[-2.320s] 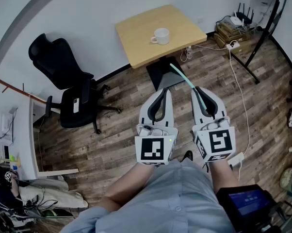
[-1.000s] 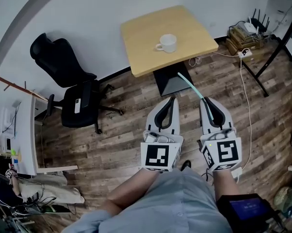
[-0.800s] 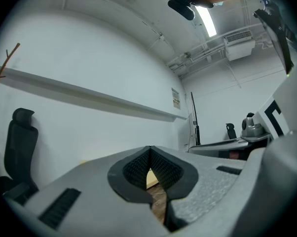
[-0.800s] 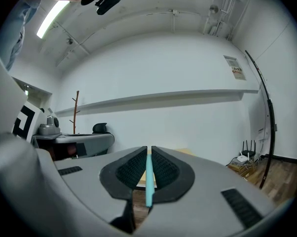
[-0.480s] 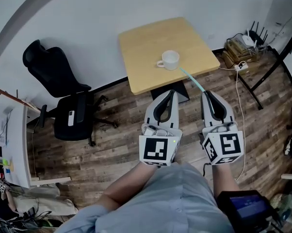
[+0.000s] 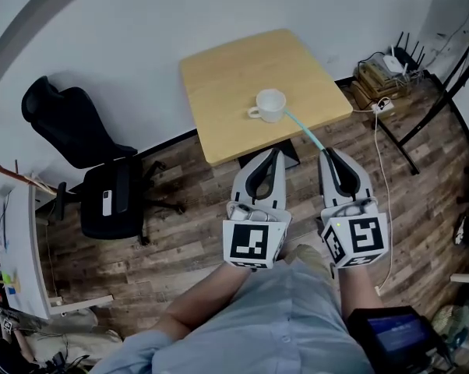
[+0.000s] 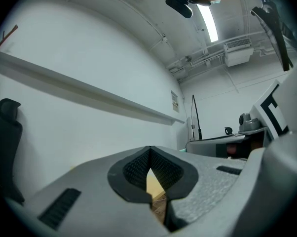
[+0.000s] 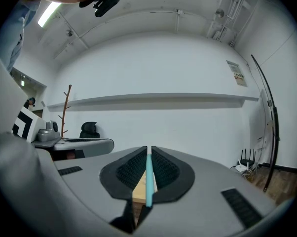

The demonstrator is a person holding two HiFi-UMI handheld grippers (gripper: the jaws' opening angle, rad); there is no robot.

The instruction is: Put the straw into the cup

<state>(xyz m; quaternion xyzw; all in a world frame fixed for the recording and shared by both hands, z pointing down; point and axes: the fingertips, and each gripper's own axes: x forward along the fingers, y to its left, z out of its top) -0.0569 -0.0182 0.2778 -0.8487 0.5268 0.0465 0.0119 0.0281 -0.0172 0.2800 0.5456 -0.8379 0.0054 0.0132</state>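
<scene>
A white cup (image 6: 269, 104) with a handle stands on a small square wooden table (image 6: 219, 84) ahead of me. My right gripper (image 6: 326, 156) is shut on a light blue straw (image 6: 302, 132), which sticks out from the tips toward the cup; its far end reaches close to the cup's right side. In the right gripper view the straw (image 8: 149, 180) runs upright between the closed pads. My left gripper (image 6: 275, 153) hangs beside the right one, shut with nothing in it, its tips just short of the table's near edge.
A black office chair (image 6: 86, 170) stands on the wooden floor to the left. Cables, a power strip (image 6: 382, 105) and a router (image 6: 393, 61) lie at the right by a black stand (image 6: 433, 100). The white wall runs behind the table.
The view has moved closer to the table. Both grippers have come forward, and the straw's tip went from over the floor to beside the cup.
</scene>
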